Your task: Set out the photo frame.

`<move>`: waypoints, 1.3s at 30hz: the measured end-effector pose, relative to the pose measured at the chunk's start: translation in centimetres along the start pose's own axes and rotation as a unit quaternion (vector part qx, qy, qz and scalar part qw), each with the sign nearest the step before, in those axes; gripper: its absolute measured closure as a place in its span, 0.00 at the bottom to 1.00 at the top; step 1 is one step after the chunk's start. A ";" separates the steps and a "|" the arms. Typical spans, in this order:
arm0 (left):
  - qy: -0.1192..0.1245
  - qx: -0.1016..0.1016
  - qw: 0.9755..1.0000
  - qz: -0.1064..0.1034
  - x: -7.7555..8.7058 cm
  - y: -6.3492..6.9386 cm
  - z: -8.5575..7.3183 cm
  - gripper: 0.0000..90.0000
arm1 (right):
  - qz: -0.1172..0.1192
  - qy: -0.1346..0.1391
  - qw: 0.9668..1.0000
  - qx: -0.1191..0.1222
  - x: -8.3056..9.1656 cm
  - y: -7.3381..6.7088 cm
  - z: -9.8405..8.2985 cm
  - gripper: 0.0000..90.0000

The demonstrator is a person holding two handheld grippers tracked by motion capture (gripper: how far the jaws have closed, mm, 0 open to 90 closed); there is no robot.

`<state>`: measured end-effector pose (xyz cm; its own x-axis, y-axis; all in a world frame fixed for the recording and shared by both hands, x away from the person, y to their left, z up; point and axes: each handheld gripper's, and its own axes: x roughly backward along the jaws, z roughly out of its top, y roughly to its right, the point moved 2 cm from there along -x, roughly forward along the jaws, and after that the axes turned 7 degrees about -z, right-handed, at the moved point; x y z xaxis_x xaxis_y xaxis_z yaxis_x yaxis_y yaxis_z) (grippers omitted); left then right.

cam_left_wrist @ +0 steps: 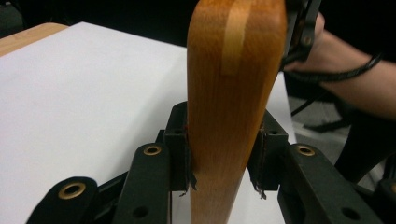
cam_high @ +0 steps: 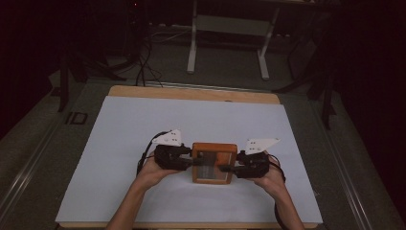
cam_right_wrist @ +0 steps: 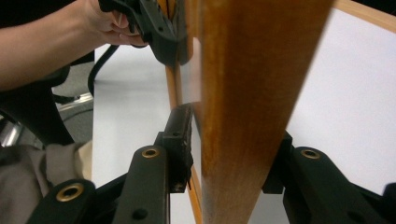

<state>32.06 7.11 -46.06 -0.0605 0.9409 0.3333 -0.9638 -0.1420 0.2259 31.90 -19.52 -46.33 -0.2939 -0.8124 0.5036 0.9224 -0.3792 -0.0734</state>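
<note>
— Where is the wooden frame (cam_high: 214, 163)?
— Near the front of the white sheet (cam_high: 143, 124) on the table (cam_high: 191, 92), between the two hands, with a clear pane in its middle.
— What grips it?
— The left gripper (cam_high: 190, 159) has its fingers (cam_left_wrist: 180, 149) pressed on the frame's left side. The right gripper (cam_high: 229, 169) clamps the opposite side, one finger against the pane.

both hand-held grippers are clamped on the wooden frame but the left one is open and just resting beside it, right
Not quite. The left hand-held gripper is not open: in the left gripper view its jaws are shut on the edge of the wooden frame, pads pressed against both faces. The right hand-held gripper clamps the opposite side, and the high view shows the frame held between both.
</note>
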 end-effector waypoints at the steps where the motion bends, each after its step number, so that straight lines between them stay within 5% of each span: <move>1: 0.000 0.002 1.000 0.004 0.3 0.1 0.0 0.73 | 0.001 0.000 1.000 -0.008 -0.5 -0.2 0.2 0.69; 9: -0.005 0.027 0.999 0.027 1.9 0.2 -0.4 0.72 | 0.001 0.000 0.999 -0.040 -2.3 -0.7 1.0 0.65; 23: -0.007 0.091 0.995 0.049 2.1 -1.0 -2.4 0.69 | 0.005 0.002 0.995 -0.101 -5.2 -0.2 -0.2 0.61; 29: -0.014 0.101 0.993 0.053 1.8 -1.8 -3.0 0.68 | 0.007 0.000 0.994 -0.113 -5.9 0.2 -0.8 0.61; 39: 0.008 0.120 0.991 0.054 1.5 -2.8 -3.7 0.65 | -0.001 0.007 0.992 -0.127 -6.2 0.6 -1.3 0.63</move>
<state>33.74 10.07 -49.59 -0.1658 0.9204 0.3540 -0.8618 -0.3097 0.4017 33.95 -15.29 -50.64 -0.3008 -0.8172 0.4917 0.8291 -0.4788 -0.2886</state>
